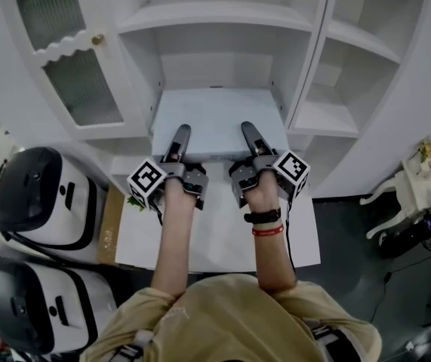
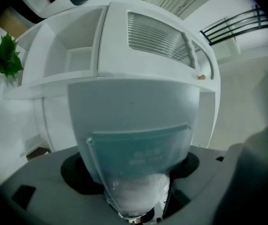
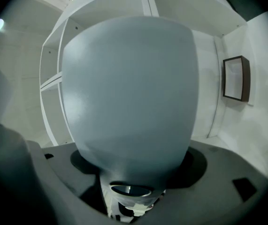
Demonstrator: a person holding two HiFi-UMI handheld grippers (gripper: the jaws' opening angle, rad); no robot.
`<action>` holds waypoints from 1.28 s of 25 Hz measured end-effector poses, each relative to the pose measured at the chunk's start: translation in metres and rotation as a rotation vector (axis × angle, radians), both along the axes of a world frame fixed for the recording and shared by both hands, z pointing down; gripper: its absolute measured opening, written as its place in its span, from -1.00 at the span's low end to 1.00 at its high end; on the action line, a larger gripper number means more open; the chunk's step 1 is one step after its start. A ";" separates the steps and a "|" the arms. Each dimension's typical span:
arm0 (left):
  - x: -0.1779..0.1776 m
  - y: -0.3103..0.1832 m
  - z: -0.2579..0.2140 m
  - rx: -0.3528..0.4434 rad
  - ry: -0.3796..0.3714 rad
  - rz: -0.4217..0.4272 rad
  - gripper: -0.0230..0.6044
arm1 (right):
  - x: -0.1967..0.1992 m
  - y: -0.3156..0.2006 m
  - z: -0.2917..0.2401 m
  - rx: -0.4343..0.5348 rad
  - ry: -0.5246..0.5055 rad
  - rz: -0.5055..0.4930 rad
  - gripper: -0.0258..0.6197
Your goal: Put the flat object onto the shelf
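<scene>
Clamped on near edge of board [image 1: 215,115] by left gripper [image 1: 181,133] and right gripper [image 1: 247,129]; unsupported at far edge; liable to droop or strike cabinet upright [image 1: 306,59].

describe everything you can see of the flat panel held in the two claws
The flat panel is a thin, pale blue-grey rectangle, smooth and matte, perhaps plastic. The left gripper view shows a teal see-through pocket with faint unreadable print on one face. It lies about level, near edge clamped by the left claw and right claw, far end reaching into the middle bay of the white cabinet; whether it rests on anything there is unclear.
</scene>
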State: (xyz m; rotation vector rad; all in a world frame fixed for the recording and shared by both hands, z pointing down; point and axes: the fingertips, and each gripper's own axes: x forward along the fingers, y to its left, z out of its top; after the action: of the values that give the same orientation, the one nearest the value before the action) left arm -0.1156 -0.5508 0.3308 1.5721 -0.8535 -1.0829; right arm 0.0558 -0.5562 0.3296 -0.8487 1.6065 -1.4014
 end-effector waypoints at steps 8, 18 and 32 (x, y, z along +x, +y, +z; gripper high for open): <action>0.003 -0.007 -0.008 0.054 0.021 -0.006 0.31 | 0.000 -0.006 -0.007 0.057 -0.004 0.003 0.31; 0.003 0.004 -0.010 0.122 -0.054 0.035 0.52 | 0.004 0.005 -0.018 0.195 0.125 0.014 0.61; -0.007 0.065 0.003 0.238 -0.219 0.034 0.54 | 0.030 0.062 0.003 0.294 0.232 0.068 0.62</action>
State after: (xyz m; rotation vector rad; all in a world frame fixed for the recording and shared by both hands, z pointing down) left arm -0.1224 -0.4858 0.3339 1.9239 -0.8628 -1.0298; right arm 0.0861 -0.4938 0.3325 -0.9034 1.8842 -1.0147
